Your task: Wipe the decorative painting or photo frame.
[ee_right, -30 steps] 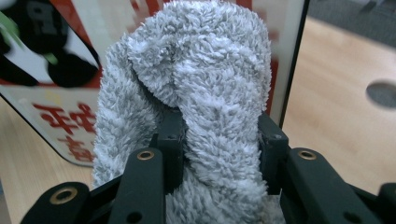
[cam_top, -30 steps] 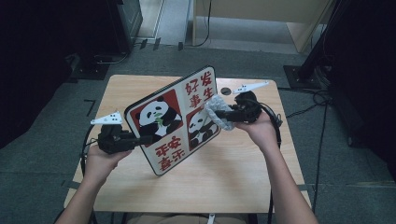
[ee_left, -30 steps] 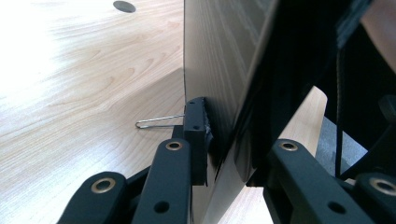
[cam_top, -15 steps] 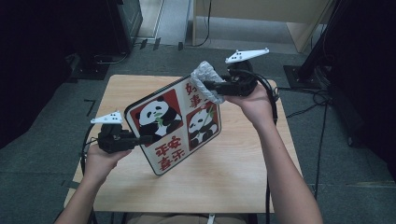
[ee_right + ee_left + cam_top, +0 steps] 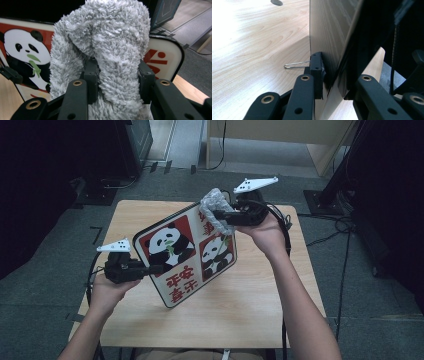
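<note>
now panda board (image 5: 187,255) tilted, long axis diagonal

Overhead view, two close tool views

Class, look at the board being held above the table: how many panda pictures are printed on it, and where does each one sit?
2. One large panda fills the red panel near the left tongs; a smaller panda sits in the red panel below the grey fluffy cloth, which may hide more of the board.

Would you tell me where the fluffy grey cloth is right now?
The grey cloth is clamped in the right gripper, at the panda board's upper edge in the high view.
</note>
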A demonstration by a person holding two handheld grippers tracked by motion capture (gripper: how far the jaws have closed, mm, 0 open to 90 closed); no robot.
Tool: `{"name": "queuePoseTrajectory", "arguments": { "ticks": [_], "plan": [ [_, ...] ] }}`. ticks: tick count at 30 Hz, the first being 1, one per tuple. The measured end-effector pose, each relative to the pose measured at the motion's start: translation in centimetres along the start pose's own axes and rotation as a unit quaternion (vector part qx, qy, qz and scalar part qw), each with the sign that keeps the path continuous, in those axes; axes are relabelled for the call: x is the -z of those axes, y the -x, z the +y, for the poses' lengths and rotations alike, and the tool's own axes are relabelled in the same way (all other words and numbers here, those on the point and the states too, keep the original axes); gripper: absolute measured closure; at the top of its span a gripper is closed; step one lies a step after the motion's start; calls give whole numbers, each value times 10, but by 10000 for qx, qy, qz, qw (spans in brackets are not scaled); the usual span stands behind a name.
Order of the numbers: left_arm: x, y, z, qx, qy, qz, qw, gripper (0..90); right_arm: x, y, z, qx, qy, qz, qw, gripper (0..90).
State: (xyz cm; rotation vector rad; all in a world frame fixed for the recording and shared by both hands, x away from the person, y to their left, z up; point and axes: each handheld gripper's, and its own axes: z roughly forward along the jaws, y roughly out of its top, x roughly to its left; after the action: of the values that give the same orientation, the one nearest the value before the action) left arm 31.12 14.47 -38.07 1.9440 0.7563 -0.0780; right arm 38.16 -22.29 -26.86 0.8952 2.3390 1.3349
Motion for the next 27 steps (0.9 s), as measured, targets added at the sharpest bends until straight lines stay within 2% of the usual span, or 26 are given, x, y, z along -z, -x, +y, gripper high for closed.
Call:
{"name": "queuePoseTrajectory", "arguments": {
  "ticks": [15,27],
  "plan": [
    [0,-1,1,-8,-36,-15,10000,769,-10,-3,-15,52,-176,37,9998,628],
    [0,0,1,-17,-43,-11,10000,768,-15,-4,-27,-61,-240,108,9996,630]
  ]
}}
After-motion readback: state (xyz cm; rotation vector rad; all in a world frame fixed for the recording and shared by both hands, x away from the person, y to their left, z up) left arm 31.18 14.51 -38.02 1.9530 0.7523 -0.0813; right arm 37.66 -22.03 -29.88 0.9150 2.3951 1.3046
